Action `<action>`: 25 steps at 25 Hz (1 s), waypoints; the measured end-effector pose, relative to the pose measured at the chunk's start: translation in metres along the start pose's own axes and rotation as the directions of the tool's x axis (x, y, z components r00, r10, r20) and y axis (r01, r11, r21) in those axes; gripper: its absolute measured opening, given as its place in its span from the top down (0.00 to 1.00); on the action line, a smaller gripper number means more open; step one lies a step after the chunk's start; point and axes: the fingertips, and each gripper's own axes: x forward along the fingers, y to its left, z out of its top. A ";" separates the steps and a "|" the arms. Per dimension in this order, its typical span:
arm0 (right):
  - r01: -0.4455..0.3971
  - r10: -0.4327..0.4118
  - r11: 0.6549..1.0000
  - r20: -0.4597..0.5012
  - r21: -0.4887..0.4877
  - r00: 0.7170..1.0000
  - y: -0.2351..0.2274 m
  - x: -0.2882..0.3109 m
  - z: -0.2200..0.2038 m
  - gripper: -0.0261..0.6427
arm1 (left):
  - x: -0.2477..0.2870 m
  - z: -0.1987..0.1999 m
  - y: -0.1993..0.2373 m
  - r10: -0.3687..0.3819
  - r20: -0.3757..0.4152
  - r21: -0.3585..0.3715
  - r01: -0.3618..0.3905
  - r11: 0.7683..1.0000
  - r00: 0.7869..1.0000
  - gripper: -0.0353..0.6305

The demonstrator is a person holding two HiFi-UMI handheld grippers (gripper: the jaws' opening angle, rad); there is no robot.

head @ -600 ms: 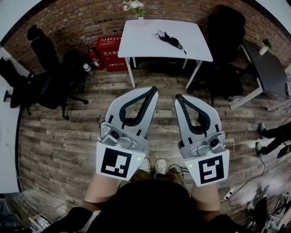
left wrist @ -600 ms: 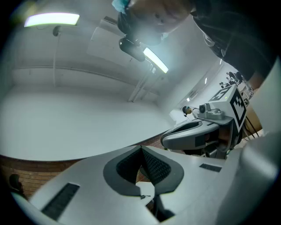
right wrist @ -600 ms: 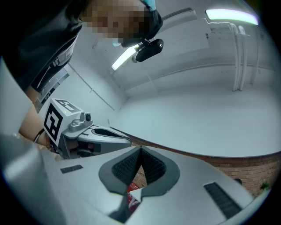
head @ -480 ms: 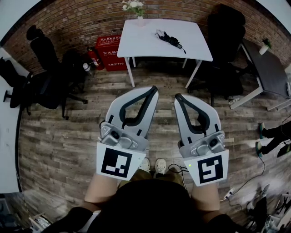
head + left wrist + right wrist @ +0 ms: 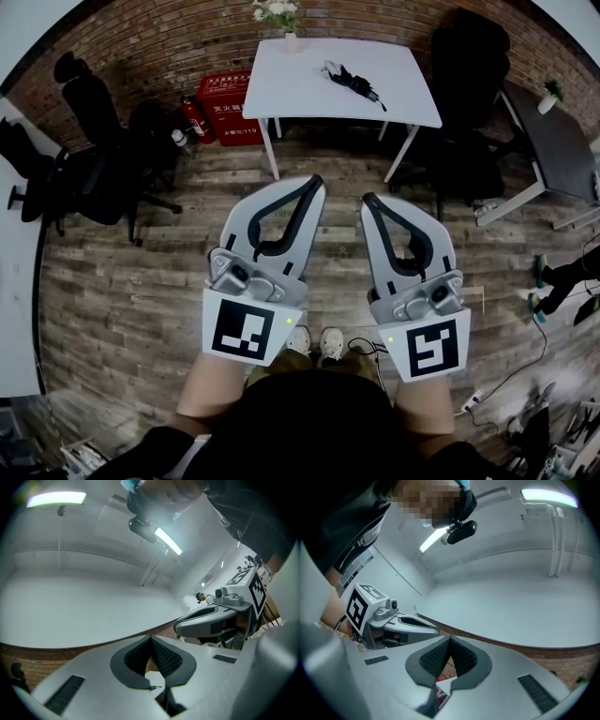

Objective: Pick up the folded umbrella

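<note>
First close in on the desk point(image 5: 281, 98): the umbrella point(image 5: 353, 82) lies near its middle, well away. Left gripper point(image 5: 316, 181) and right gripper point(image 5: 367, 199) jaws are pressed together, empty; spread one before reaching.

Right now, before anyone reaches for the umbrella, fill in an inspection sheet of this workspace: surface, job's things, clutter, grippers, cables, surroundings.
Surface: white table standing against the brick wall.
Job's things: folded umbrella, black, lying on the table, untouched.
Clutter: vase of flowers at the table's far edge.
Grippers: left gripper and right gripper both shut, empty, held over the floor well short of the table.
Cables: loose cables on the wooden floor by the person's shoes.
Surroundings: black office chairs, red box, dark desk.
</note>
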 end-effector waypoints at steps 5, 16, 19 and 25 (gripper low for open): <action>-0.006 0.006 1.000 0.002 0.005 1.000 0.001 0.005 -0.002 0.92 | 0.004 -0.003 0.005 -0.002 -0.003 -0.001 0.002 1.000 1.000 0.93; 0.009 -0.009 1.000 -0.007 -0.025 1.000 0.016 0.022 0.000 0.92 | -0.007 -0.011 0.024 -0.011 0.003 -0.012 0.011 1.000 1.000 0.93; 0.013 -0.013 0.999 -0.001 -0.034 1.000 0.020 0.027 0.003 0.92 | -0.009 -0.012 0.028 -0.015 0.005 -0.001 0.015 1.000 1.000 0.93; 0.021 -0.022 0.998 -0.012 -0.067 1.000 0.033 0.031 0.004 0.92 | -0.019 -0.013 0.038 -0.009 0.013 -0.012 0.010 1.000 1.000 0.93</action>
